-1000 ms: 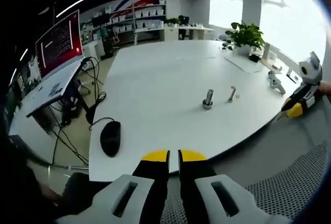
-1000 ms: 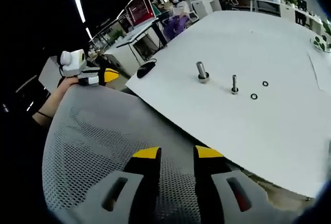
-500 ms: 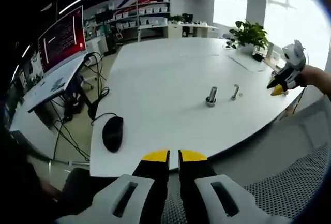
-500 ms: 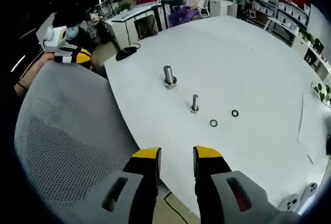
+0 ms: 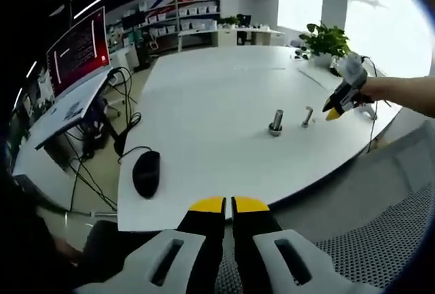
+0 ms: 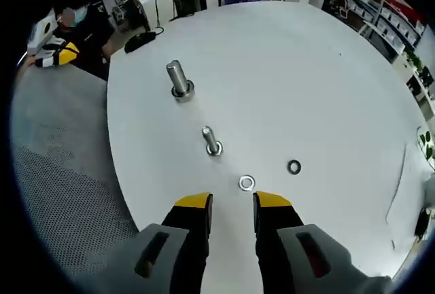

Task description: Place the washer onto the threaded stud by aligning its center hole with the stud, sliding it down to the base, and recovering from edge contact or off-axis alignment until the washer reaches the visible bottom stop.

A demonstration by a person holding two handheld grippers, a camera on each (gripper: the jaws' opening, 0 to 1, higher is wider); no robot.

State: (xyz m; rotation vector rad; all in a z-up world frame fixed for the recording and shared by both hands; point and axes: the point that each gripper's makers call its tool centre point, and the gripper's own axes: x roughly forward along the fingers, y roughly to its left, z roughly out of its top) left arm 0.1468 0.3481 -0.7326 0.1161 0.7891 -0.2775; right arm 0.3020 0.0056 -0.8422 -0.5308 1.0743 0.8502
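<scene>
The jaws of the right gripper [image 6: 230, 202] are seen parted by a moderate gap with nothing between them, held above the white table [image 6: 326, 77]. Just ahead of the yellow tips, almost on the line between them, a silver washer [image 6: 247, 183] lies flat on the table. A second, darker washer [image 6: 293, 167] lies further ahead and to the right of the jaws, apart from the first. Ahead and slightly left of the tips the slim threaded stud [image 6: 211, 140] stands upright, and beyond it, further left, a thicker stud [image 6: 179, 80] stands as well. Neither stud is seen to carry a washer.

The jaws of the left gripper [image 5: 228, 205] are nearly closed, only a thin slit being left, and nothing is held. It hangs back at the near edge of the table, with a black mouse [image 5: 145, 173] ahead to its left and both studs well ahead.

The step in hand is judged to be the approach for pickup; no washer has yet been lifted. The next move is judged to call for the right jaws to be lowered around the silver washer's rim, which will be hard to catch since it lies flat.
</scene>
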